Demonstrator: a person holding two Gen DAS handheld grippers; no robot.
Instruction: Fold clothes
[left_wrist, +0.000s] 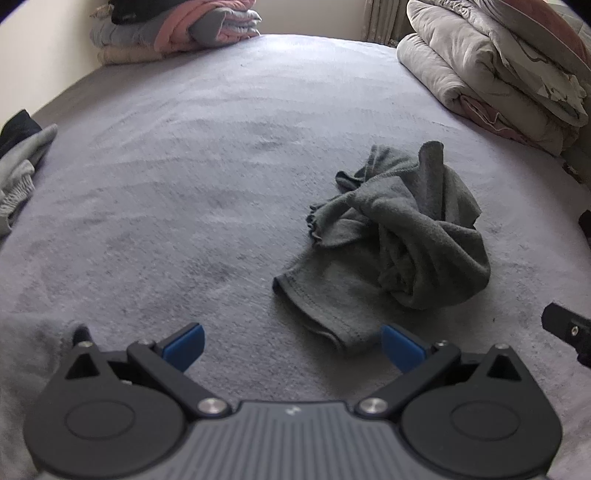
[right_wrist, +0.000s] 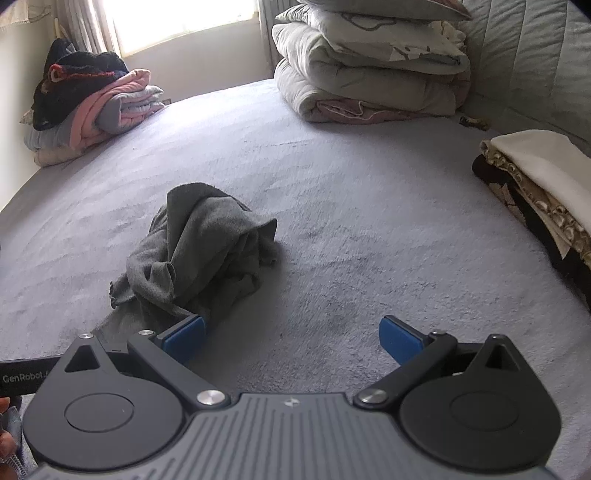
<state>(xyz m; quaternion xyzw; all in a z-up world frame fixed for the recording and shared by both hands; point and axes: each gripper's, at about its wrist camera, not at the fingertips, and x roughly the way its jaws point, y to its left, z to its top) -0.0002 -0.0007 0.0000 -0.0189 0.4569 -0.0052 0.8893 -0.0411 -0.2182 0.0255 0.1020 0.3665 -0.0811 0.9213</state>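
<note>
You have one dark grey garment lying crumpled in a heap on the grey bed cover. Its cloth is bunched and twisted into a raised mound, while one stitched, hemmed edge lies flatter, spread toward you on the near side.

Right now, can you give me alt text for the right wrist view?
A crumpled dark grey garment lies on the grey bed cover, just ahead-left of the open, empty right claw. Folded bedding and clothes piles sit behind.
</note>
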